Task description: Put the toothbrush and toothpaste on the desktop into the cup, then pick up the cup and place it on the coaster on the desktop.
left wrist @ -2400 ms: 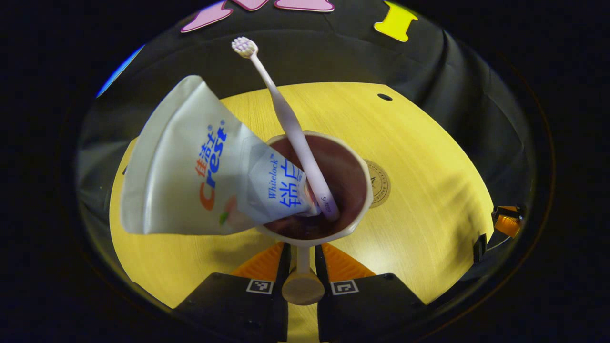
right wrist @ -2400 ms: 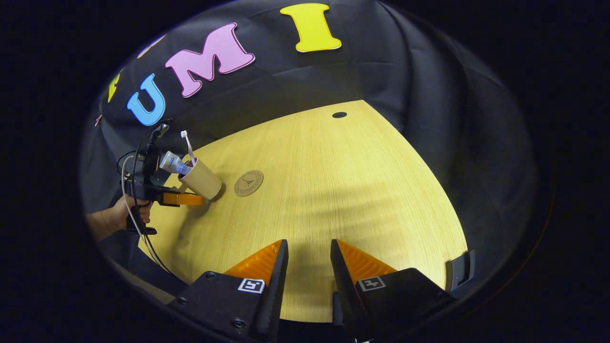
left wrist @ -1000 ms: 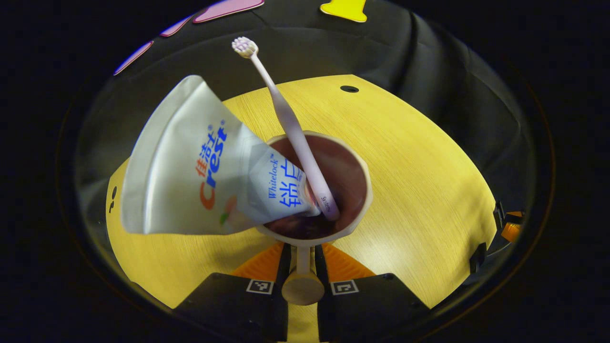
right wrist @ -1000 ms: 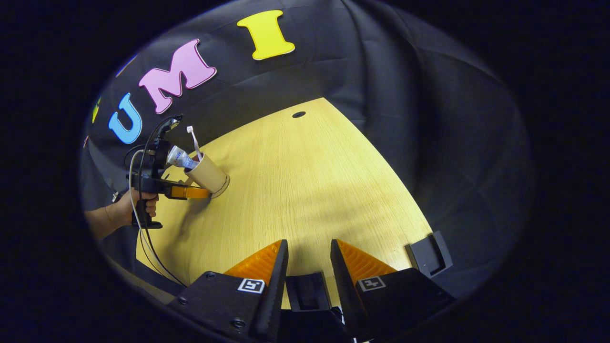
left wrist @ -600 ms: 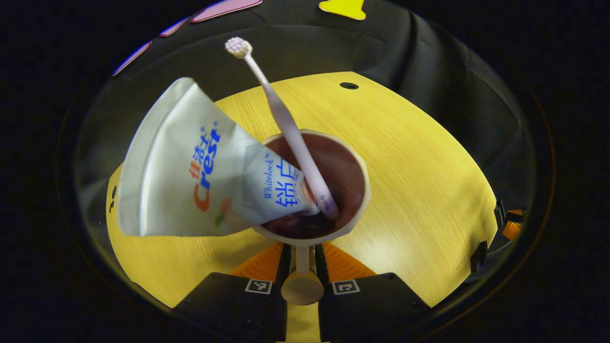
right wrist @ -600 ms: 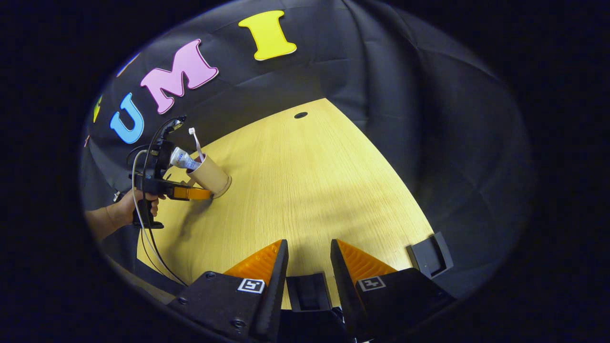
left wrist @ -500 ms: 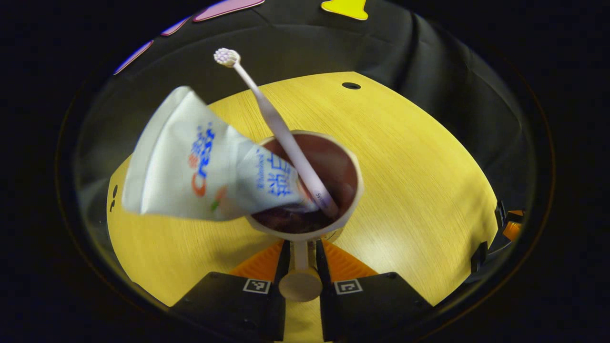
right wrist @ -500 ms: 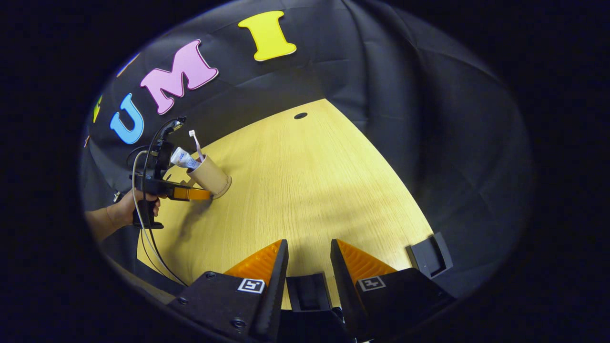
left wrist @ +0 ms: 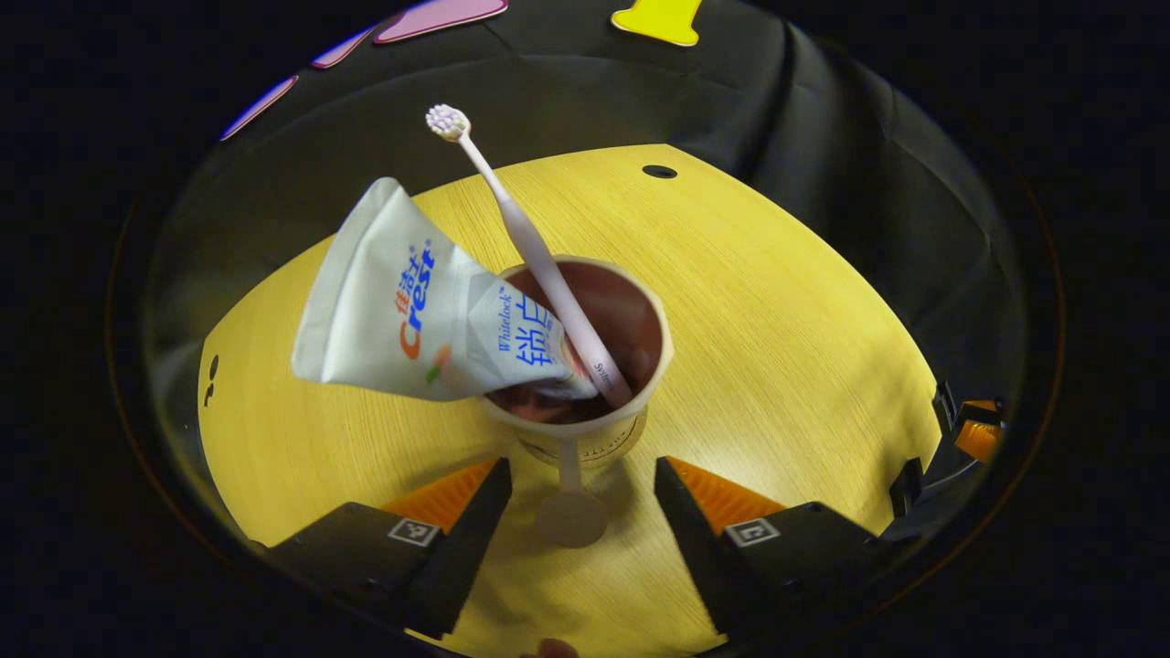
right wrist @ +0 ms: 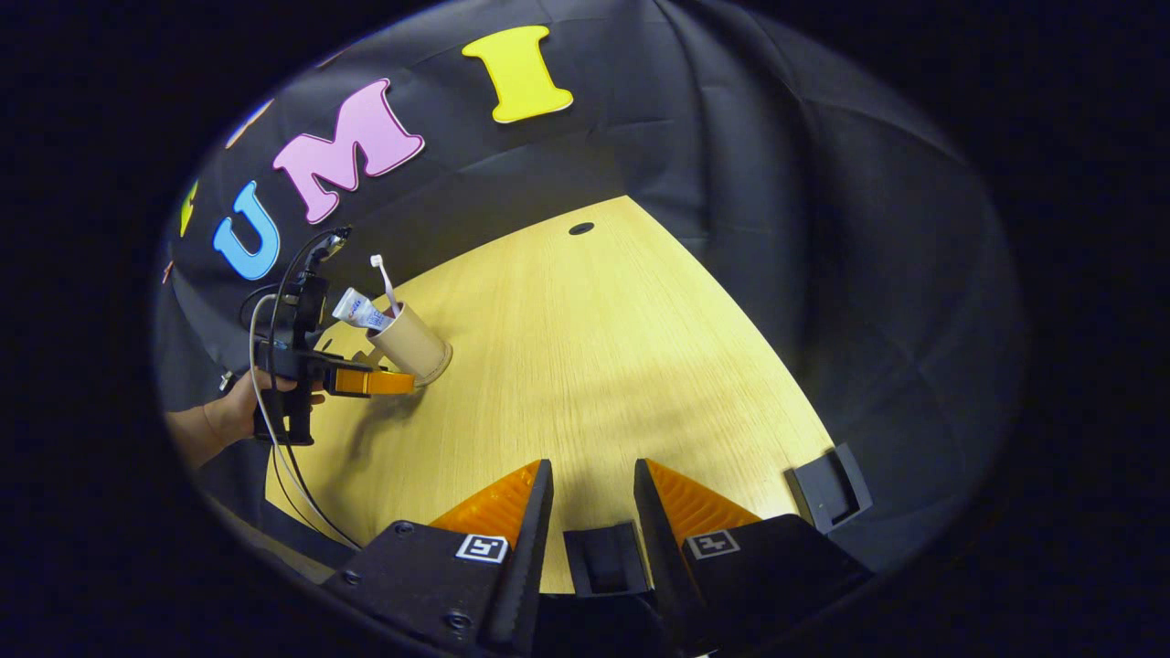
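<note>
In the left gripper view a beige cup (left wrist: 651,315) with a dark inside stands on the round coaster (left wrist: 611,445), whose edge peeks out under it. A white toothpaste tube (left wrist: 402,302) and a pale toothbrush (left wrist: 512,219) lean out of the cup to the left. My left gripper (left wrist: 580,464) is open, its fingers spread on either side of the cup's handle (left wrist: 570,516) without touching it. The right gripper view shows the cup (right wrist: 413,345) far left with the left gripper (right wrist: 388,382) beside it. My right gripper (right wrist: 592,475) hovers open near the table's front edge, holding nothing.
A person's hand (right wrist: 224,416) holds the left gripper, with a cable trailing off the table's left edge. A small round hole (right wrist: 580,228) sits at the far end of the yellow wooden table (right wrist: 594,347). Black holders stand at the near edge (right wrist: 827,489).
My left gripper has opened and let go of the cup's handle, drawing back slightly. The cup now stands more upright on the coaster. The right gripper has hardly moved.
</note>
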